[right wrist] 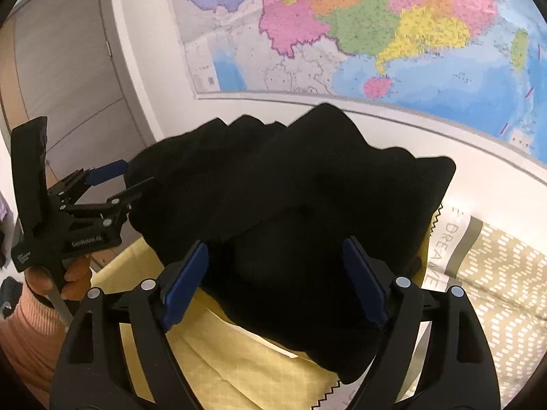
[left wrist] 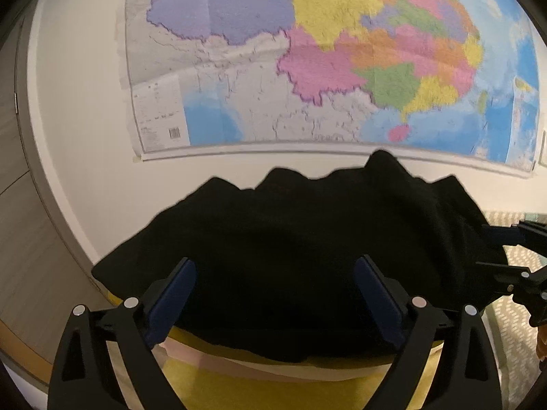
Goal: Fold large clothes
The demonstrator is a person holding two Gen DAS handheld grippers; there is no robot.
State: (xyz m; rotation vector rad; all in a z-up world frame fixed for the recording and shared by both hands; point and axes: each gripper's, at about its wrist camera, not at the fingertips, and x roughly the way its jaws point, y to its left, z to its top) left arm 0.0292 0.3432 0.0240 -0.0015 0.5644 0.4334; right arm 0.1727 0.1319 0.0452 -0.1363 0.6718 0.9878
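A bulky black garment [left wrist: 290, 239] lies bunched in a folded heap on a yellow cloth [left wrist: 239, 386]. My left gripper [left wrist: 275, 264] stands open at the heap's near left side, its blue pads [left wrist: 171, 297] wide apart with the fabric between them, not pinched. In the right wrist view the same garment [right wrist: 290, 188] fills the middle. My right gripper [right wrist: 275, 244] is open too, straddling the near right part of the heap. The left gripper [right wrist: 138, 174] shows from the side at the garment's left edge. The right gripper [left wrist: 489, 247] shows at its right edge.
A coloured wall map [left wrist: 307, 51] hangs on the white wall behind the heap. Patterned beige bedding [right wrist: 495, 273] lies to the right. A grey door [right wrist: 68, 68] stands at the left. A hand [right wrist: 75, 280] with a pink sleeve [right wrist: 20, 335] holds the left tool.
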